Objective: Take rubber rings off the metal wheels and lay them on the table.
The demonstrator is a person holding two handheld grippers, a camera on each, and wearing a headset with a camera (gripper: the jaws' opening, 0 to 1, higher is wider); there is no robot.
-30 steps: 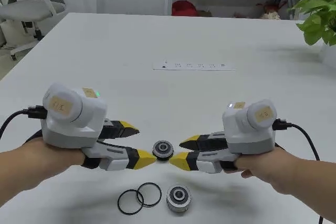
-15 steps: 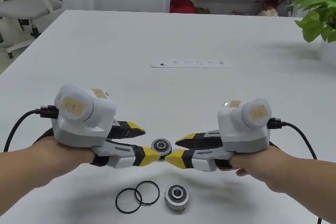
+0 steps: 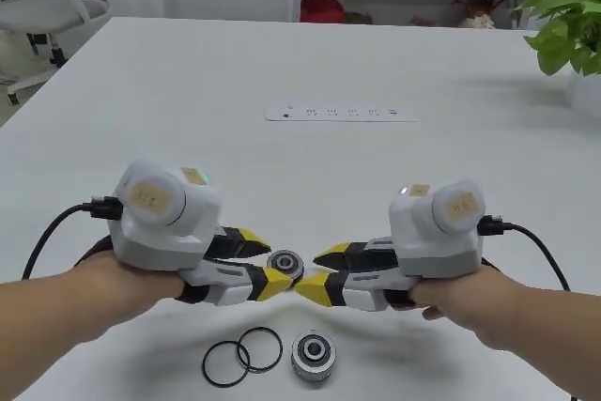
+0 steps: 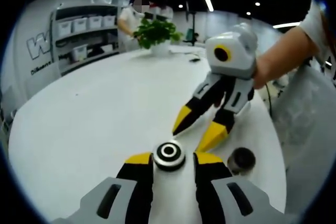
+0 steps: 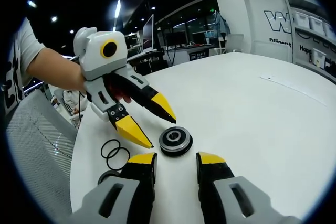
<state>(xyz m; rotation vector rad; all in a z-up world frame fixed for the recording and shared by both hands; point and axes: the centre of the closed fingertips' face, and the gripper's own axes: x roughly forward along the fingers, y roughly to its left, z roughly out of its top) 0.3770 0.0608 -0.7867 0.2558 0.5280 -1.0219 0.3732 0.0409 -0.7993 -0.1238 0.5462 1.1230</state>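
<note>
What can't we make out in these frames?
1. The wheel between the grippers: in the head view a jaw of the left gripper covers its near edge, and its rim is too small to tell if bare.
2. The second wheel: in the right gripper view mostly hidden behind a jaw of the right gripper; dark and blurred in the left gripper view.
3. The printed strip on the table: head view, text too small to read.

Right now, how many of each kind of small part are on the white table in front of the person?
Round silver metal wheels: 2
Loose black rubber rings: 2
Total: 4
</note>
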